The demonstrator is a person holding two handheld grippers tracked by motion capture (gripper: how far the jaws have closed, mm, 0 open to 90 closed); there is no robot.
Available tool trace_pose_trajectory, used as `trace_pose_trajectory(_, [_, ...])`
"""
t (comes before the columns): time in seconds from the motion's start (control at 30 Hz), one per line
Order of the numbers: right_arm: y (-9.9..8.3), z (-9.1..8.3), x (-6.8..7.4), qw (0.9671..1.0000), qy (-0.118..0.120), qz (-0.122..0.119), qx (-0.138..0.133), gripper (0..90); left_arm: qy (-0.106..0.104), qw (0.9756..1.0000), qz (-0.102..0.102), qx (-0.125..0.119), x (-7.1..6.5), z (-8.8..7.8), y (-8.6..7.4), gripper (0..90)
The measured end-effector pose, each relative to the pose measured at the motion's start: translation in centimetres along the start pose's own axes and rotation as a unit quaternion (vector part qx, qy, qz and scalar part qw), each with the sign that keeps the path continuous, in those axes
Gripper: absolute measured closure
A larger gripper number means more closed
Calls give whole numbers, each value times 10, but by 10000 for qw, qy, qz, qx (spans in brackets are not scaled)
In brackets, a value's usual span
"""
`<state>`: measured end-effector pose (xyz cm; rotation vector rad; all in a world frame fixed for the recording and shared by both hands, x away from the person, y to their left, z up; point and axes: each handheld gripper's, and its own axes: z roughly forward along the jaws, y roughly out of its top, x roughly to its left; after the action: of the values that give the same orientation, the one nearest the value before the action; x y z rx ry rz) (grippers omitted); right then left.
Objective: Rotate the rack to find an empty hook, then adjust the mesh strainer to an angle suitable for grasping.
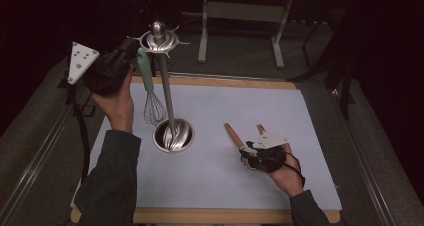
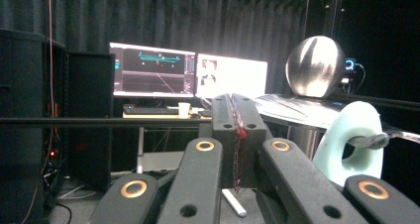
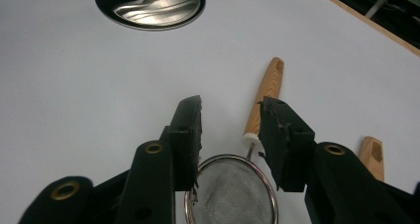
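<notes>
The left gripper (image 1: 131,53) is held raised at the top of the utensil stand (image 1: 172,134), beside its chrome ball finial (image 2: 315,66). Its jaws are seen pressed fully together in the left gripper view, with nothing between them. A whisk (image 1: 151,93) with a pale mint handle is hung from an arm of the stand just beside that gripper, its wire head suspended above the white surface (image 1: 215,181).

The right gripper (image 3: 230,130) is held low over the surface, well apart from the stand's round base. Its jaws are spread wide, and nothing is gripped. A small mesh strainer (image 3: 232,192) with a wooden handle is lying flat below and between the jaws. A second wooden handle (image 3: 372,157) is lying just beside it.
</notes>
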<state>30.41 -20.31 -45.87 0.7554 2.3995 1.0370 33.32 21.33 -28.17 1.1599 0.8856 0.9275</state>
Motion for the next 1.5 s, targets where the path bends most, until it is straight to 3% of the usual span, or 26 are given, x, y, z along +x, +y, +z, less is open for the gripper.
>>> trace_pose_trajectory(0.37, [0, -3, -2, 10000, -71, -9, -16, 604, 1, 10000, 27, 94, 0, 3, 1, 900])
trace_pose_trajectory(0.67, [-1, -5, -5, 9999, -145, -3, 23, 603, 54, 9994, 317, 156, -2, -6, 1, 900])
trace_pose_trajectory(0.87, [-3, -7, -9, 9998, -184, 67, 14, 602, 108, 9990, 365, 230, 1, -11, -1, 895])
trace_pose_trajectory(1.27, [-2, -8, -9, 9998, -175, 57, 20, 602, 183, 9981, 345, 482, 13, -22, -17, 878])
trace_pose_trajectory(1.47, [-4, -9, -10, 9998, -179, 71, 38, 601, 177, 9968, 316, 710, 20, -31, -32, 870])
trace_pose_trajectory(1.5, [-4, -9, -10, 9998, -179, 64, 30, 601, 136, 9961, 386, 781, 19, -36, -37, 865])
